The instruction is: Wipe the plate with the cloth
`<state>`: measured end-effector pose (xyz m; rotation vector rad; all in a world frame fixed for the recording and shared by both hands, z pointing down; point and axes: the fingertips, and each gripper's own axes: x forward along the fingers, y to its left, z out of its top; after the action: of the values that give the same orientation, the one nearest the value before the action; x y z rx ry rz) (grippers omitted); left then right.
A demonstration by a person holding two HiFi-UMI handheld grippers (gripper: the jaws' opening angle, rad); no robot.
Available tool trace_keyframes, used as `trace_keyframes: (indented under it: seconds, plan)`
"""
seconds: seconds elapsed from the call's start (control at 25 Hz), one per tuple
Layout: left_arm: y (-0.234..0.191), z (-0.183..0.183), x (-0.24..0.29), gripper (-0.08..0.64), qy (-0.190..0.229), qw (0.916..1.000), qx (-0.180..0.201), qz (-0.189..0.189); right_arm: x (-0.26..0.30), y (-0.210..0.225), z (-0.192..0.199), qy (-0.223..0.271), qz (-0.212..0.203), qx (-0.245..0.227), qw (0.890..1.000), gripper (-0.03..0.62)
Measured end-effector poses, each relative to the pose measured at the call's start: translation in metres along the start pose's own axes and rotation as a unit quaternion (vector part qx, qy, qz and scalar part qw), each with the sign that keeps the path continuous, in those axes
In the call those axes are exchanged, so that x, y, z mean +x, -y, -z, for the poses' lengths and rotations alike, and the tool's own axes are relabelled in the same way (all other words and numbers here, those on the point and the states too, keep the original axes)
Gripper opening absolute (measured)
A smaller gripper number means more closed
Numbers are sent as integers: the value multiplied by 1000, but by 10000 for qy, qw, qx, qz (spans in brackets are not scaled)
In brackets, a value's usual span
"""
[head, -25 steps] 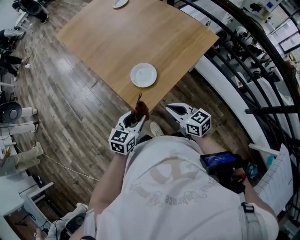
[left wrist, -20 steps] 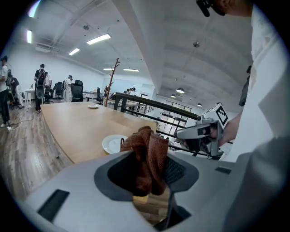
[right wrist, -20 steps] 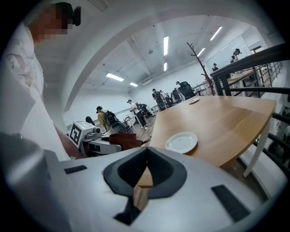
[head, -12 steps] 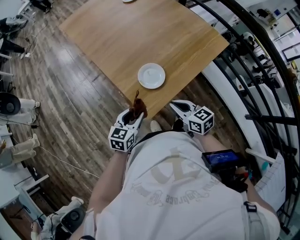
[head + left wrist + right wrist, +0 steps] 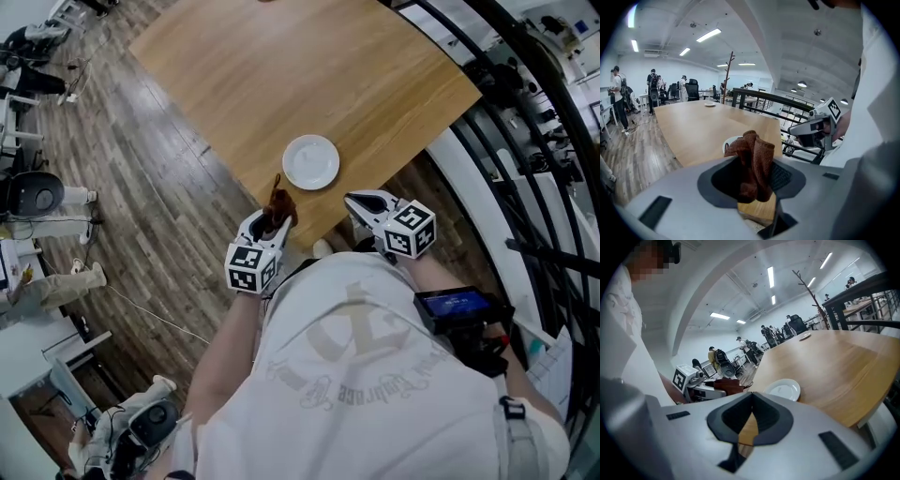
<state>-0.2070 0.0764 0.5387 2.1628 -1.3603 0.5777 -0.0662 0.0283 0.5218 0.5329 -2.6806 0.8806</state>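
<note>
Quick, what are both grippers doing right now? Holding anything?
Left gripper: closed on the brown cloth.
Right gripper: closed, holding nothing.

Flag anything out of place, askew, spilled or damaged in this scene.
Nothing stands out. The plate sits flat and whole near the edge of the table, no spill shows, the left gripper holds the bunched cloth, and the right gripper is shut, empty.

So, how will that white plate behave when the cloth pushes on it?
The plate looks rigid and shallow, so it probably won't tip. Sitting on the smooth wooden table near its edge, it may slide. The bunched brown cloth should give softly.
</note>
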Motion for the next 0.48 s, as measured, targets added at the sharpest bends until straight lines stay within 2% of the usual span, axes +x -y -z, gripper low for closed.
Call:
trace_keyframes:
  seconds: [0.28, 0.48]
  plan:
    - [-27, -20, 25, 169, -341, 9989, 68, -299, 11, 19, -26, -119, -290, -12, 9995, 13]
    - [-53, -37, 45, 169, -656, 9960, 371, -479, 19, 29, -31, -67, -328, 190, 9993, 13]
